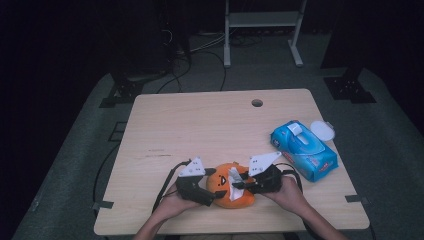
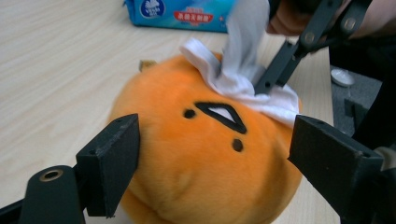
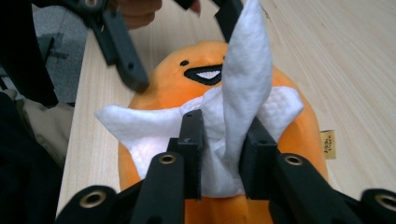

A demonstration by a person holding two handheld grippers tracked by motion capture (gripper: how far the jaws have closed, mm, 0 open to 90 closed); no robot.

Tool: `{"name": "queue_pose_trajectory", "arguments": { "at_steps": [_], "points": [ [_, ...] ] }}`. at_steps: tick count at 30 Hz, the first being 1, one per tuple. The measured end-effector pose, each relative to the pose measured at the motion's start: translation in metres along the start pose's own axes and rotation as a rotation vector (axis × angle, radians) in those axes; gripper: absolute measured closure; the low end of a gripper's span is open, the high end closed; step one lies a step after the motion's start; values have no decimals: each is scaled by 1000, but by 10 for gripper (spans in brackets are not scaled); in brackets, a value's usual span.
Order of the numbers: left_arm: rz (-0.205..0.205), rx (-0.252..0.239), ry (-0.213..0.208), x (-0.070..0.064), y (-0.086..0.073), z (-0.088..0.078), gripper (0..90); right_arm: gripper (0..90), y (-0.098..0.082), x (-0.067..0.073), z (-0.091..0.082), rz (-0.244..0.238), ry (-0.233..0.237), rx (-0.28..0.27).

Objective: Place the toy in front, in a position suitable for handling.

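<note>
High view: the orange plush toy (image 1: 235, 191) sits at the bench's (image 1: 200, 130) near edge, between my two hands. My left hand-held gripper (image 1: 218, 194) straddles it from the left, jaws spread wide at its flanks; I can't tell whether the pads press. My right hand-held gripper (image 3: 223, 154), just right of it, pinches the white wipe (image 3: 233, 112) on its crown, one flap upright. The blue wipe pack (image 1: 304, 150) lies farther right.

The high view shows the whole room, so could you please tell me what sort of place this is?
Probably a lab or recording room rather than a home: a bare wooden table stands on grey floor amid dark surroundings, with cables trailing behind it and a white metal stand at the back.
</note>
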State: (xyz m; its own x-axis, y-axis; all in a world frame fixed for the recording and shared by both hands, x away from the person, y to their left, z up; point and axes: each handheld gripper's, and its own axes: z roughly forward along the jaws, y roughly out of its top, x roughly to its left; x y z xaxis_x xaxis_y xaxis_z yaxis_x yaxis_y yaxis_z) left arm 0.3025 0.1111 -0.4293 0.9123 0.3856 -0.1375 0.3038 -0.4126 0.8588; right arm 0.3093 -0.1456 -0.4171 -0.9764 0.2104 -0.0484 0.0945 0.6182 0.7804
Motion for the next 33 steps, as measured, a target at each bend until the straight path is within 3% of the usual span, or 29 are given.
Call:
{"name": "queue_pose_trajectory", "arguments": {
  "at_steps": [3,4,5,6,7,14,22,23,25,28,33],
  "points": [
    [-5,6,-3,6,4,4,168,764,0,-3,-1,16,-2,7],
    [16,39,-1,7,3,10,188,770,0,-3,-2,13,-5,9],
    [27,41,5,7,1,11,228,776,0,-3,-3,20,-6,12],
    [27,41,5,7,1,11,255,780,0,-4,-5,18,-7,12],
    [1,30,-3,9,-1,11,274,785,-1,-4,-6,23,-9,9],
    [34,36,14,2,-3,8,301,795,-10,-1,-18,43,-15,1],
    [15,29,18,4,-5,6,298,797,-34,0,-36,112,-43,33],
    [6,20,17,5,-6,6,298,797,-41,0,-38,148,-27,33],
    [-10,18,23,5,-7,7,299,798,-43,1,-39,167,-12,19],
    [-9,21,33,5,-7,8,298,798,-38,5,-37,154,-11,25],
    [-25,12,46,5,-7,9,296,800,-15,12,-27,87,5,7]
  ]
}}
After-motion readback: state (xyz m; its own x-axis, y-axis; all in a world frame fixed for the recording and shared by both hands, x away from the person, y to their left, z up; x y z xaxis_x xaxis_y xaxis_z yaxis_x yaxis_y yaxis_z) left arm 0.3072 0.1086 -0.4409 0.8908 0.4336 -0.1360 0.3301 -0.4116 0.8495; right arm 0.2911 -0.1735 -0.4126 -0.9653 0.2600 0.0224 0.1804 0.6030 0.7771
